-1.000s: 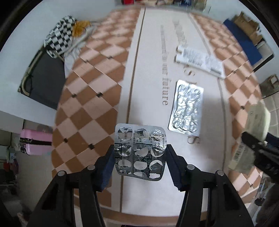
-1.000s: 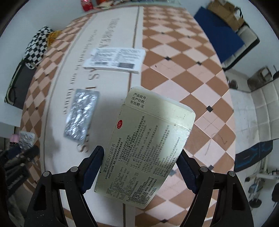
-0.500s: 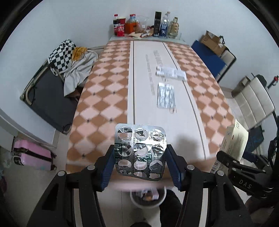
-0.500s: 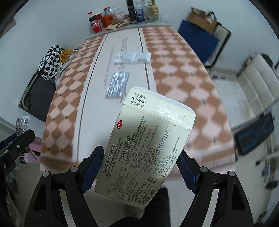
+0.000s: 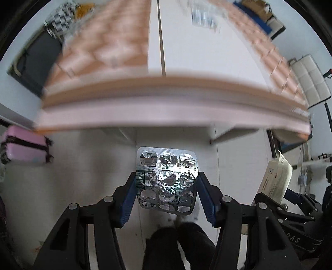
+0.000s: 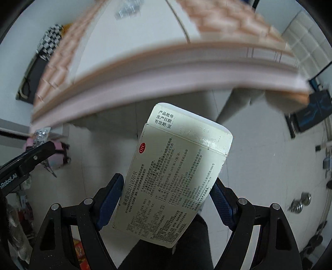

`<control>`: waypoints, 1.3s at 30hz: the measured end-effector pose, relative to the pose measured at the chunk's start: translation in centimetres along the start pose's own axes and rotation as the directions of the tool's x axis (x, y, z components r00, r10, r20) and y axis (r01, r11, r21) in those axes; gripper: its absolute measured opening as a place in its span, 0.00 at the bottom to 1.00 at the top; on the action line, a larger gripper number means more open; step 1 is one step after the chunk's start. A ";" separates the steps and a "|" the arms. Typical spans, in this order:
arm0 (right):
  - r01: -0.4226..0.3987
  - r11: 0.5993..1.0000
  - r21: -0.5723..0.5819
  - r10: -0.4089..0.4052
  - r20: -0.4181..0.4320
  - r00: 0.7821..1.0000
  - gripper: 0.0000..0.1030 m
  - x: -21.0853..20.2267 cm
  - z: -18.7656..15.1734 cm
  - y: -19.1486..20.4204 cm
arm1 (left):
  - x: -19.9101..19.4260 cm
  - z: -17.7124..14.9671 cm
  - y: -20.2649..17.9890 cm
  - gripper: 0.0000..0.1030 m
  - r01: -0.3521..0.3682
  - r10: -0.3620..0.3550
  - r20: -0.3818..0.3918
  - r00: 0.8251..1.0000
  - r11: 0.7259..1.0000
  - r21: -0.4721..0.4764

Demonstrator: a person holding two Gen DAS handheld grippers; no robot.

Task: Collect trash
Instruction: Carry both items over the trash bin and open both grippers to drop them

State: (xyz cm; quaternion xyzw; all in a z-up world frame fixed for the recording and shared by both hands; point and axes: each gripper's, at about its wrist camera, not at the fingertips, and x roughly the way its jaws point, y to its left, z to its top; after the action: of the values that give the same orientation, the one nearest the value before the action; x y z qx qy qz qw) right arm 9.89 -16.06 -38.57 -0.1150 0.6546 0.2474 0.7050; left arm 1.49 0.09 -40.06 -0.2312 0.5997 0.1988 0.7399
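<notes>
My left gripper [image 5: 167,177] is shut on a silver, used blister pack [image 5: 167,178], pinched by its side edges between the blue pads. It hangs over the white floor in front of the table's front edge [image 5: 166,103]. My right gripper [image 6: 168,180] is shut on a pale medicine box [image 6: 176,176] printed with black text, tilted to the right, also over the floor. In the left wrist view the box [image 5: 276,178] shows at the far right. In the right wrist view the left gripper's blister pack [image 6: 41,134] shows at the far left.
The checked table [image 6: 145,62] fills the blurred top of both views, with another silver blister pack [image 5: 204,15] far back on it. A pink suitcase [image 5: 25,145] stands on the floor at left, a white chair [image 5: 311,81] at right. A person's dark legs [image 5: 178,245] are below the grippers.
Both grippers have pulled back from over the tabletop, past its front edge, and dropped lower above the floor. Each keeps hold of its item.
</notes>
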 end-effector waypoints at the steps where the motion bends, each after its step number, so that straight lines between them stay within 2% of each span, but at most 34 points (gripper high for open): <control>1: -0.007 1.000 0.008 0.007 -0.016 1.000 0.81 1.8 -0.4 -0.5 | 1.9 -0.3 0.0 0.52 0.001 -0.001 -0.027 1.000 1.000 0.002; 5: -0.037 0.999 0.040 0.041 -0.090 0.995 0.81 8.9 -1.8 -2.3 | 10.1 -1.1 0.0 0.52 0.046 -0.046 -0.133 0.990 0.999 0.001; 10: -0.055 0.998 0.041 0.061 -0.164 0.985 0.81 19.2 -2.8 -4.0 | 19.2 -1.3 0.8 0.52 0.089 -0.094 -0.213 0.973 0.996 -0.032; 15: -0.057 0.998 0.016 0.059 -0.219 0.974 0.81 27.7 -3.1 -4.9 | 26.0 -1.5 0.9 0.52 0.126 -0.134 -0.278 0.951 0.991 -0.046; 19: -0.055 0.999 -0.002 0.052 -0.254 0.966 0.81 32.6 -3.2 -5.3 | 29.9 -1.8 1.0 0.53 0.152 -0.168 -0.336 0.927 0.986 -0.074; 22: -0.057 0.998 -0.010 0.052 -0.279 0.959 0.81 35.1 -3.5 -5.5 | 31.0 -1.8 1.7 0.54 0.164 -0.194 -0.352 0.916 0.980 -0.112; 27: -0.059 0.998 -0.008 0.054 -0.306 0.951 0.82 37.2 -3.3 -5.0 | 30.2 -2.2 3.0 0.82 0.176 -0.217 -0.335 0.917 0.973 -0.148; 28: -0.065 0.998 -0.001 0.061 -0.311 0.948 0.82 37.5 -3.3 -5.0 | 29.9 -2.2 3.2 0.84 0.168 -0.210 -0.335 0.918 0.974 -0.150; 29: -0.070 0.998 0.003 0.067 -0.318 0.946 0.87 37.6 -3.4 -4.9 | 29.9 -2.4 3.4 0.90 0.155 -0.196 -0.337 0.921 0.977 -0.145; 30: -0.077 0.997 0.007 0.075 -0.323 0.943 0.98 37.8 -3.4 -4.9 | 29.6 -2.4 3.4 0.94 0.141 -0.181 -0.337 0.924 0.980 -0.138; 39: -0.077 0.997 -0.029 0.065 -0.300 0.952 1.00 35.3 -3.1 -4.0 | 26.5 -3.5 4.6 0.94 0.024 -0.052 -0.266 0.962 0.994 -0.107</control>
State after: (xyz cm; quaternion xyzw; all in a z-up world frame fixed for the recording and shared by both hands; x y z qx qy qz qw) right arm 9.95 -13.94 -74.14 -0.1417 0.7523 0.2655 0.5860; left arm 1.48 2.25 -67.05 -0.3052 0.6789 0.1821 0.6425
